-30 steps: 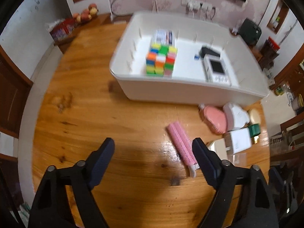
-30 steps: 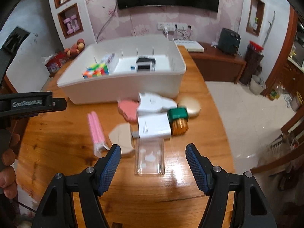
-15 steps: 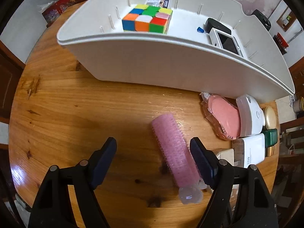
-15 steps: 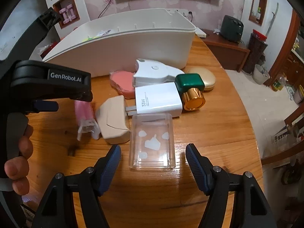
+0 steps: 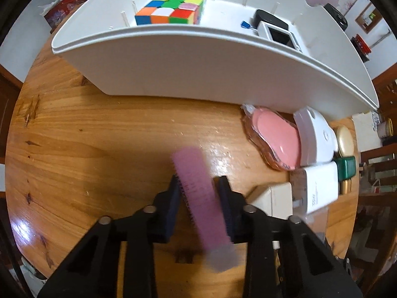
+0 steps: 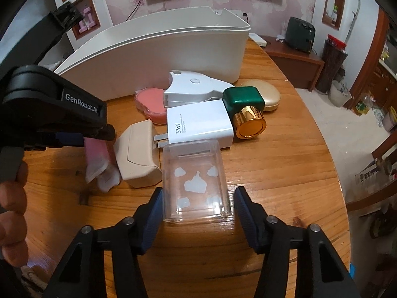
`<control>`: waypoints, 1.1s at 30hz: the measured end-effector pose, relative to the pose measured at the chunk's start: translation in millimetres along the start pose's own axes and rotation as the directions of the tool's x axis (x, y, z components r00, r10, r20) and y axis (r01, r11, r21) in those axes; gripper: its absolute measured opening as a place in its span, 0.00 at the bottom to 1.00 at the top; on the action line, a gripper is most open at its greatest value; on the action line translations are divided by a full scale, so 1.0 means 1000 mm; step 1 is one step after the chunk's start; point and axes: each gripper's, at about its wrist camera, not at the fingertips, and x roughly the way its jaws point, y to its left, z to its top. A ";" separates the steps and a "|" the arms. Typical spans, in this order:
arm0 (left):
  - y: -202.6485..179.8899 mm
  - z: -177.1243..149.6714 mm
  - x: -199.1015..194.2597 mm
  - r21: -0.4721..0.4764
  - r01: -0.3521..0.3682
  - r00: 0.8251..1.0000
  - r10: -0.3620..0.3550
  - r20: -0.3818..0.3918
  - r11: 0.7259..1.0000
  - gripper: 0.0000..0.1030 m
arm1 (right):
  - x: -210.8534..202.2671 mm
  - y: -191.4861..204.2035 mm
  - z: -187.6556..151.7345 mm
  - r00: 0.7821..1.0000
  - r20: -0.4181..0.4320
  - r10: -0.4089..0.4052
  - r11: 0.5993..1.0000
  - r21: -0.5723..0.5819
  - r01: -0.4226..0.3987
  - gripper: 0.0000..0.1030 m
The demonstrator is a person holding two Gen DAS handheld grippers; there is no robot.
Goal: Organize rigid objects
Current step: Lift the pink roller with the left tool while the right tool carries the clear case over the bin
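Note:
My left gripper (image 5: 198,181) is shut on a pink hair roller (image 5: 198,193), which stands tilted between its pads just above the wooden table. In the right wrist view the same roller (image 6: 95,154) hangs under the left gripper's black body. My right gripper (image 6: 198,198) is closing around a clear plastic box (image 6: 196,181) that lies on the table. Its left pad touches the box's side, while a narrow gap shows at the right pad. A big white bin (image 5: 198,74) behind holds a colour cube (image 5: 171,12) and a small white device with a screen (image 5: 280,34).
Beside the clear box lie a beige case (image 6: 136,156), a white charger (image 6: 198,124), a green bottle with a gold cap (image 6: 245,109), a gold oval case (image 6: 265,94), a white gadget (image 6: 193,89) and a pink case (image 5: 275,144). A hand (image 6: 12,211) holds the left tool.
The left jaws have shut on the pink roller. The right jaws have narrowed around the clear box. Both grippers sank toward the table.

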 end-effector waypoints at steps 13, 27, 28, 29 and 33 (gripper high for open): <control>0.008 -0.042 -0.023 0.105 -0.011 0.999 0.007 0.046 0.994 0.25 | -0.010 0.009 -0.007 1.000 0.001 0.009 1.000 -0.015 -0.009 0.50; 0.035 -0.003 -0.121 0.166 -0.044 0.983 0.014 0.181 0.985 0.25 | -0.067 0.015 0.032 0.995 0.074 0.067 0.998 -0.016 -0.066 0.50; 0.039 0.008 -0.127 0.172 -0.050 0.982 0.017 0.189 0.984 0.25 | -0.074 0.012 0.041 0.993 0.083 0.079 0.997 -0.011 -0.079 0.50; 0.038 0.016 -0.138 0.186 -0.059 0.980 0.021 0.199 0.981 0.25 | -0.081 0.008 0.051 0.992 0.092 0.090 0.996 -0.004 -0.090 0.50; 0.043 0.044 -0.164 0.214 -0.053 0.979 0.009 0.202 0.975 0.25 | -0.110 -0.003 0.097 0.983 0.153 0.099 0.995 0.013 -0.102 0.50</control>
